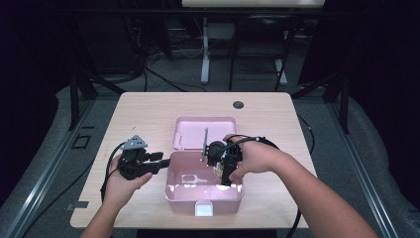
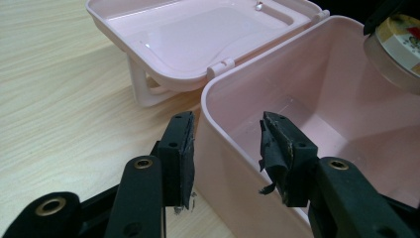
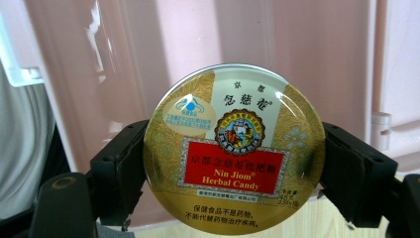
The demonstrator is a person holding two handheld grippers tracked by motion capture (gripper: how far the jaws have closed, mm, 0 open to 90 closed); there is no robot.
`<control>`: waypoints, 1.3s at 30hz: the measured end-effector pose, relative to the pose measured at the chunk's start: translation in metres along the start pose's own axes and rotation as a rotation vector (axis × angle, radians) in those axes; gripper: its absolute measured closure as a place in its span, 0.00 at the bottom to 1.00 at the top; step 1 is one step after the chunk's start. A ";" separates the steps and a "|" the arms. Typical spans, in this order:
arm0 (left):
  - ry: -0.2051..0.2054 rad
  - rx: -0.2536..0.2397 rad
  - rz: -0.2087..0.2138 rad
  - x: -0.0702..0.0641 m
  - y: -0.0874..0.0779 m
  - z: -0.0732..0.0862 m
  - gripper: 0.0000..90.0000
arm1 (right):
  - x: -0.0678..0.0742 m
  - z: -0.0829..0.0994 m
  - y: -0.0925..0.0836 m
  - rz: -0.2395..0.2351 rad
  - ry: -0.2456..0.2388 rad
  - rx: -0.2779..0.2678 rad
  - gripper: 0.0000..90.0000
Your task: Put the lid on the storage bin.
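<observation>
Gripping the round candy tin (image 3: 234, 148) edge-on, printed lid facing the camera, right tool (image 3: 233, 173) over pink box (image 1: 173, 191); left tool (image 2: 228, 158) apart.

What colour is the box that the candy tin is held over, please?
Pale pink box, clearest in the left gripper view; the tin is gold and red.

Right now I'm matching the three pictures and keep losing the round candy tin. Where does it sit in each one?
High view: the candy tin is right of centre, between the right gripper jaws, over the pink box.
Left gripper view: top right corner, a slice of the tin above the box's far wall.
Right gripper view: centre, clamped edge to edge.
Shared landmark: the pink box.
</observation>
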State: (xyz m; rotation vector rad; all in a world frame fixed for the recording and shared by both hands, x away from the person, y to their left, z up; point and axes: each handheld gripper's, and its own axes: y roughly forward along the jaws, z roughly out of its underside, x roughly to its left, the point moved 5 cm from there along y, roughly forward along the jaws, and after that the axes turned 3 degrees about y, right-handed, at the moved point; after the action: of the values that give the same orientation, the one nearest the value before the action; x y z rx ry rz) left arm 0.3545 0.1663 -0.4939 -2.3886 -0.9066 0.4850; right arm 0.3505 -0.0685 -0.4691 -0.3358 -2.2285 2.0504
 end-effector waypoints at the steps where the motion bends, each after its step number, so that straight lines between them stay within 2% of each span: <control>1: -0.001 -0.003 -0.001 0.000 0.000 0.000 0.63 | 0.000 0.000 0.001 0.003 -0.002 0.003 0.22; 5: 0.003 -0.001 -0.001 0.000 0.001 0.000 0.63 | 0.000 0.001 0.005 0.015 -0.006 0.015 0.22; 8: 0.002 -0.002 -0.001 -0.001 0.001 0.000 0.63 | 0.000 0.000 0.007 0.005 0.001 0.002 0.22; 13: 0.011 0.007 0.000 -0.001 0.002 0.000 0.63 | 0.001 0.001 0.014 -0.003 0.004 0.011 0.22; 39: 0.007 0.007 -0.005 -0.001 0.003 0.001 0.63 | 0.000 0.005 0.037 -0.008 0.004 0.020 0.22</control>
State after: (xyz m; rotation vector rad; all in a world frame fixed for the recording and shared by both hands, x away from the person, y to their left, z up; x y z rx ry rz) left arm 0.3549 0.1645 -0.4966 -2.3794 -0.9065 0.4766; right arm 0.3532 -0.0704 -0.5059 -0.3284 -2.2025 2.0647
